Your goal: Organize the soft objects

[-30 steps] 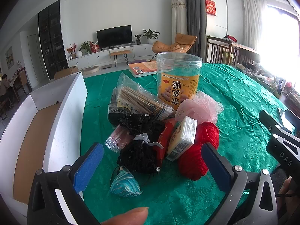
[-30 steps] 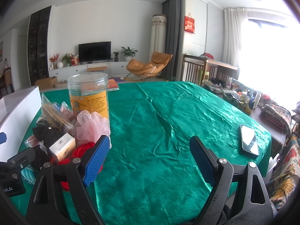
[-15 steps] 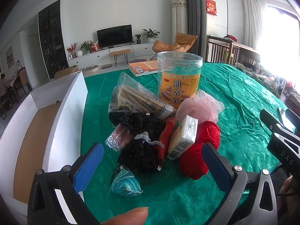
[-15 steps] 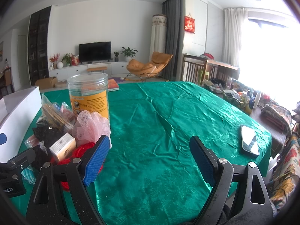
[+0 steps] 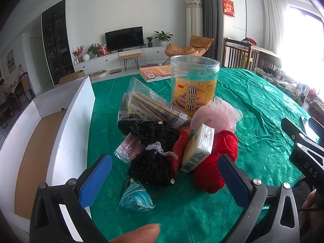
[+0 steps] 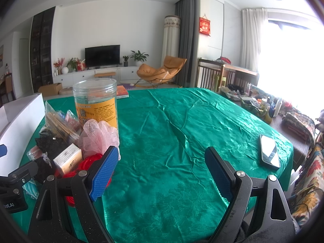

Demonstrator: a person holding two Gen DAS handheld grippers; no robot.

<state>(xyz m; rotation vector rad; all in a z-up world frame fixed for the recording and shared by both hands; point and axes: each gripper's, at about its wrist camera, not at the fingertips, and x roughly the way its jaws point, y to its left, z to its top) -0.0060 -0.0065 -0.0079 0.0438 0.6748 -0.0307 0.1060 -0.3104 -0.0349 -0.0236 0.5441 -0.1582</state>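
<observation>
A heap of small things lies on the green tablecloth [image 5: 253,109]. It holds a black lace bundle [image 5: 150,167], red yarn [image 5: 217,162], a pink mesh puff [image 5: 214,115], a teal striped pouch [image 5: 134,198], a tissue pack [image 5: 199,147], a bag of sticks [image 5: 150,104] and a plastic jar [image 5: 193,87]. My left gripper [image 5: 164,179] is open just short of the heap, with the lace bundle between its blue pads. My right gripper [image 6: 160,172] is open over bare cloth, to the right of the heap [image 6: 66,139].
A white cardboard box [image 5: 66,133] with a brown floor stands open left of the heap. A phone [image 6: 269,151] lies near the table's right edge. A book [image 5: 157,73] lies behind the jar. A fingertip [image 5: 137,232] shows at the bottom of the left wrist view.
</observation>
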